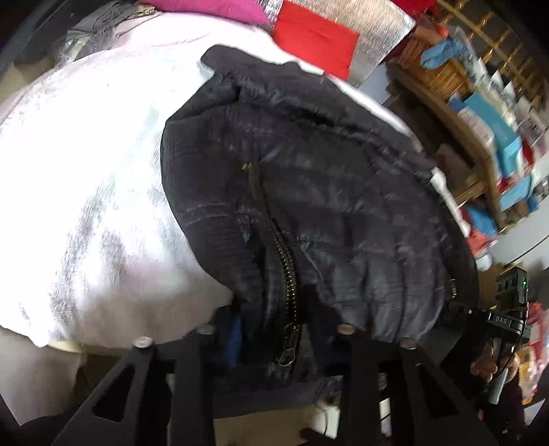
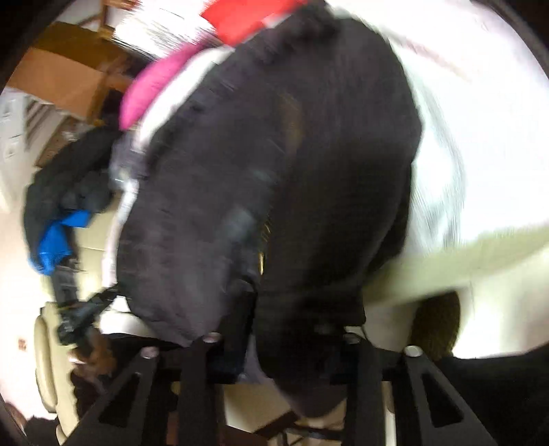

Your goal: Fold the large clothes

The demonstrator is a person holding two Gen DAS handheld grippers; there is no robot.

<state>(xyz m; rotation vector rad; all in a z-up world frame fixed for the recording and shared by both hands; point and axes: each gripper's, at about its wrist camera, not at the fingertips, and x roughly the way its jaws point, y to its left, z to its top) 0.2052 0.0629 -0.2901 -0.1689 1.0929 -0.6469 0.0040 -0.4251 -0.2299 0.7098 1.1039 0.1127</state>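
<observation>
A dark quilted jacket (image 1: pixel 336 192) with a brass zipper (image 1: pixel 288 271) lies on a white bed cover (image 1: pixel 85 171). In the left wrist view its near hem, by the zipper pull, sits between the fingers of my left gripper (image 1: pixel 274 339), which is shut on it. The right wrist view is blurred by motion. There the same jacket (image 2: pixel 274 154) fills the middle, and its near edge hangs between the fingers of my right gripper (image 2: pixel 279 343), shut on the fabric. The other hand-held gripper (image 1: pixel 507 319) shows at the jacket's right corner.
Red (image 1: pixel 315 37) and pink (image 1: pixel 212 8) cushions lie at the far end of the bed. Wooden shelves (image 1: pixel 480 113) with boxes stand to the right. A dark garment with blue lining (image 2: pixel 58 219) is heaped off the bed's left side.
</observation>
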